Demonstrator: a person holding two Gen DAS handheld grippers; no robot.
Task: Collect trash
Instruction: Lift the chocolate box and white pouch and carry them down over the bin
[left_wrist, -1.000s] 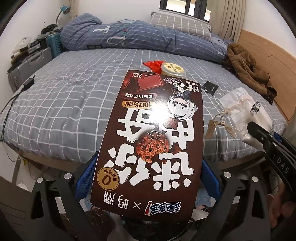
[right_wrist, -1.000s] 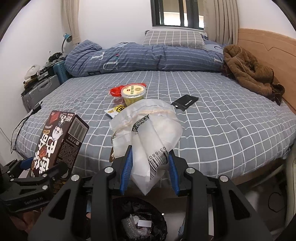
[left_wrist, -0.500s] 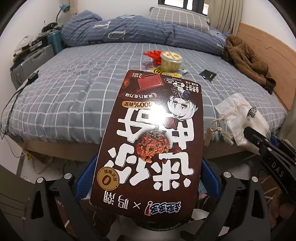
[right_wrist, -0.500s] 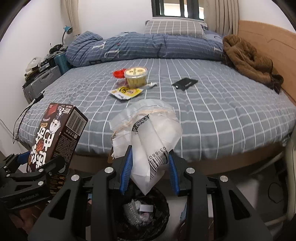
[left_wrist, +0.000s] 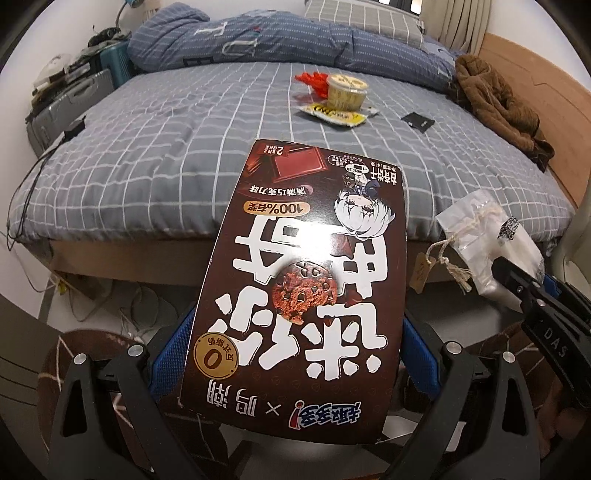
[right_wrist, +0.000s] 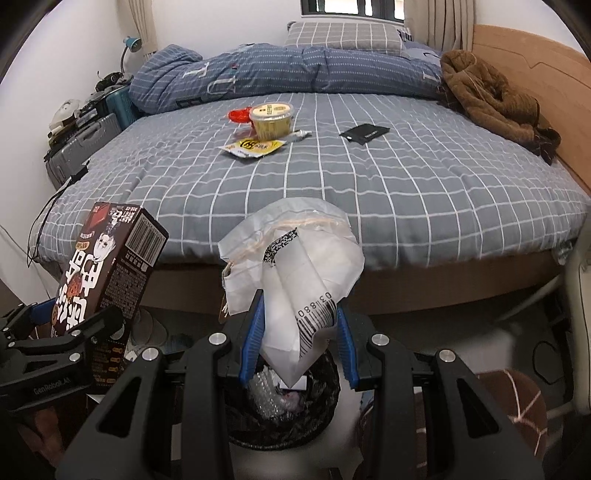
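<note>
My left gripper (left_wrist: 295, 332) is shut on a brown chocolate cookie box (left_wrist: 306, 280), held off the foot of the bed; it also shows in the right wrist view (right_wrist: 107, 273). My right gripper (right_wrist: 297, 332) is shut on a white plastic bag (right_wrist: 299, 266) with a barcode, held right above a black trash bin (right_wrist: 284, 406) that holds wrappers. The bag shows in the left wrist view (left_wrist: 484, 240) too. On the bed lie a yellow lidded cup (right_wrist: 271, 118), a red wrapper (right_wrist: 239, 115) and a yellow sachet (right_wrist: 253, 146).
A black card (right_wrist: 365, 133) lies on the grey checked bed (right_wrist: 406, 192). A brown jacket (right_wrist: 491, 99) sits by the wooden headboard. A folded duvet (right_wrist: 277, 74) lies across the far side. Suitcases (right_wrist: 85, 140) stand at left. Brown slippers (right_wrist: 517, 402) lie on the floor.
Both grippers have pulled back from the bed and lowered with their loads. The trash bin has come into fuller view beneath the right gripper.
</note>
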